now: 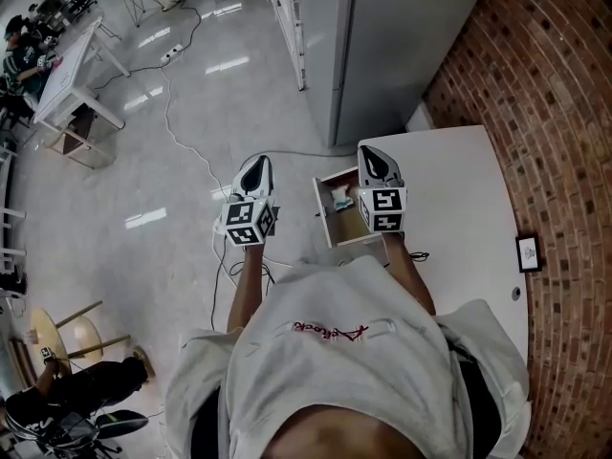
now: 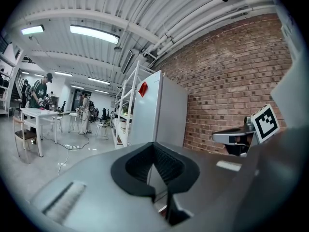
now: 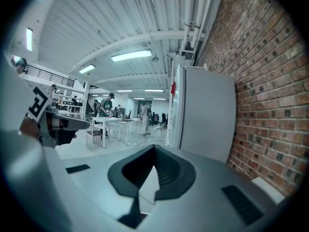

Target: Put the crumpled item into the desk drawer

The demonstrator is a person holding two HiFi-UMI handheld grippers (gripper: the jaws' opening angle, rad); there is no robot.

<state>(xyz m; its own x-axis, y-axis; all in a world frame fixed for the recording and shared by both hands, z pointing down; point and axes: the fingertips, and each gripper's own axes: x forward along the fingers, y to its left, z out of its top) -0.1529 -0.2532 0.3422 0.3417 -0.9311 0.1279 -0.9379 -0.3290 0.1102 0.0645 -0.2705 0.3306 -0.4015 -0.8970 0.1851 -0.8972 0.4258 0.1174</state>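
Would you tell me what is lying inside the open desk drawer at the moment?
A pale crumpled item lies in the far part of the drawer, on its wooden bottom. The right hand-held gripper covers the drawer's right side, so that part cannot be seen.

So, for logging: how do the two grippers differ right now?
The left gripper hangs over the floor, clear of the desk; the right gripper is above the open drawer. The left looks slightly nearer the person than the right. Both point forward, jaws together, nothing between them.
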